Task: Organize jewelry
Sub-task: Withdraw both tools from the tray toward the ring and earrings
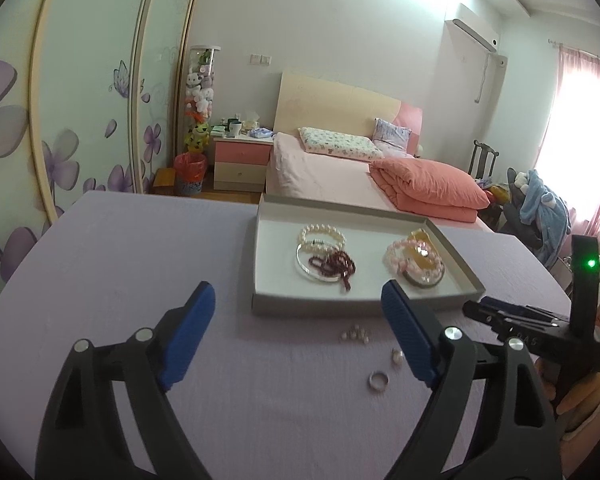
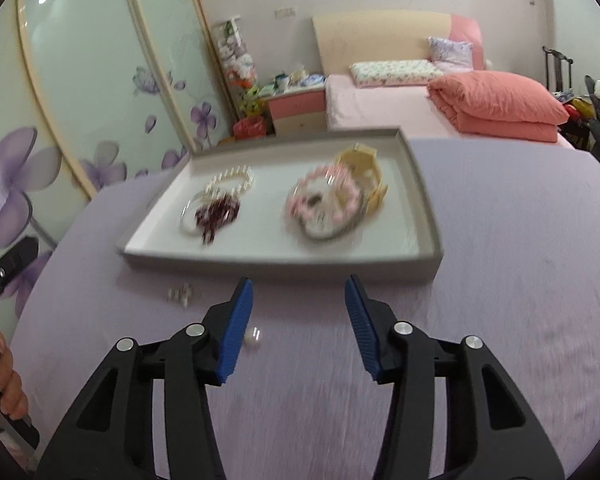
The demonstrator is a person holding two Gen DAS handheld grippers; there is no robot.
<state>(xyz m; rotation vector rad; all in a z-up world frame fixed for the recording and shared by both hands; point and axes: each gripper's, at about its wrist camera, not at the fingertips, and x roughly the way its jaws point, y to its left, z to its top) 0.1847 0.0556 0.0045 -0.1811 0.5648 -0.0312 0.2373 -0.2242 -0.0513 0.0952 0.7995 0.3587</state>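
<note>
**A:** Status on the tongs?

**B:** Left gripper (image 1: 298,304) spread wide, nothing between the blue pads. It hangs over the lilac tablecloth (image 1: 140,248), short of the tray. Right gripper (image 2: 299,302) also apart, narrower gap, nothing pinched. Bare cloth between its pads.

**A:** Where's the jewelry?

**B:** Most of it sits in the shallow grey tray (image 1: 332,307), white inside. Left half: pearl bracelet (image 1: 322,236), silver bangle (image 1: 320,274) and dark red bead strand (image 1: 334,266) — the strand lies over the bangle. Right half: pink bead bracelet (image 1: 400,258) on top of a yellow piece (image 1: 420,252); can't tell what the yellow piece is.

**A:** Anything outside the tray?

**B:** Yes — loose on the cloth, in front of the tray's near wall. Small cluster of pale beads (image 1: 355,334), a silver ring (image 1: 379,381), and a smaller ring (image 1: 397,357) just beside the left gripper's right pad. In the right wrist view a small pale piece (image 2: 254,338) shows just beside that gripper's left pad, apart from it. That view is blurred.

**A:** Grippers relative to each other?

**B:** Side by side, both facing the tray. Right gripper body shows at the right edge of the left view, green light on.
</note>
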